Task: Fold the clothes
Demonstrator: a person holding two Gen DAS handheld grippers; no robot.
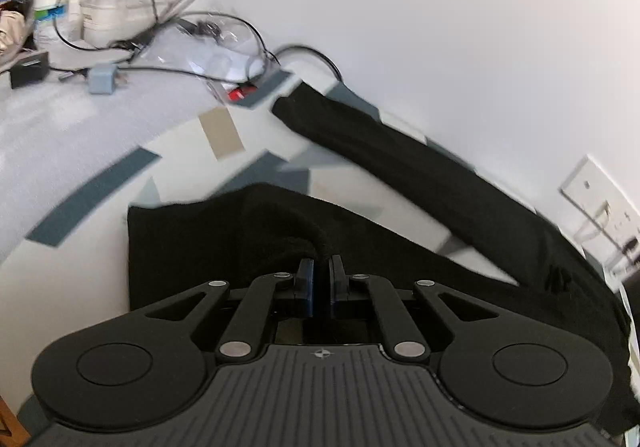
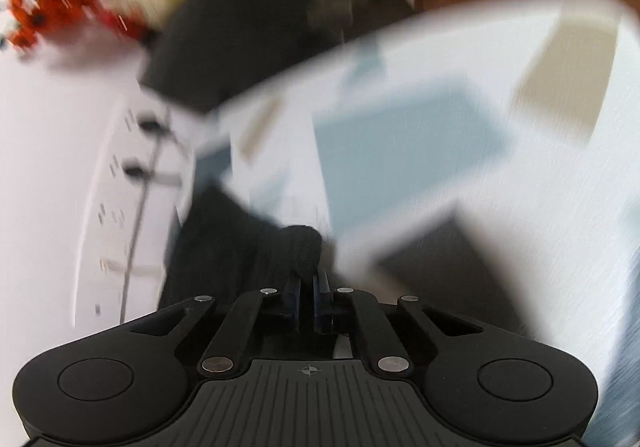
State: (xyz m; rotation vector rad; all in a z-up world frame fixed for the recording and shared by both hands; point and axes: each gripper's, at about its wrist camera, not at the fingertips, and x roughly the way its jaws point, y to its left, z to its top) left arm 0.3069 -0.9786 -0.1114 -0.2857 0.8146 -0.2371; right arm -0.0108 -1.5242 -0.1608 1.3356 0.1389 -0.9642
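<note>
Clearly, black garment [image 1: 400, 151] pinched in left claw [image 1: 322, 267], right claw [image 2: 308, 279]

A black garment [image 1: 420, 167] is lying across a white counter [image 1: 72, 279] that is showing a pattern of slate-blue and beige patches, with one tan rectangle [image 1: 221, 132] and one long teal strip [image 1: 96, 199] standing out. A matte black left gripper [image 1: 322, 267], its fingers [image 1: 306, 279] faced in dark blue, is wearing silver rivets. Black cables [image 1: 120, 7] are looping past a pale blue-grey adapter [image 1: 105, 78] and white tubs [image 1: 108, 17]. In the blurred right view, the black right gripper [image 2: 308, 283] is showing against a white wall [image 2: 48, 151], with an orange-red object [image 2: 68, 15] smearing the corner.
</note>
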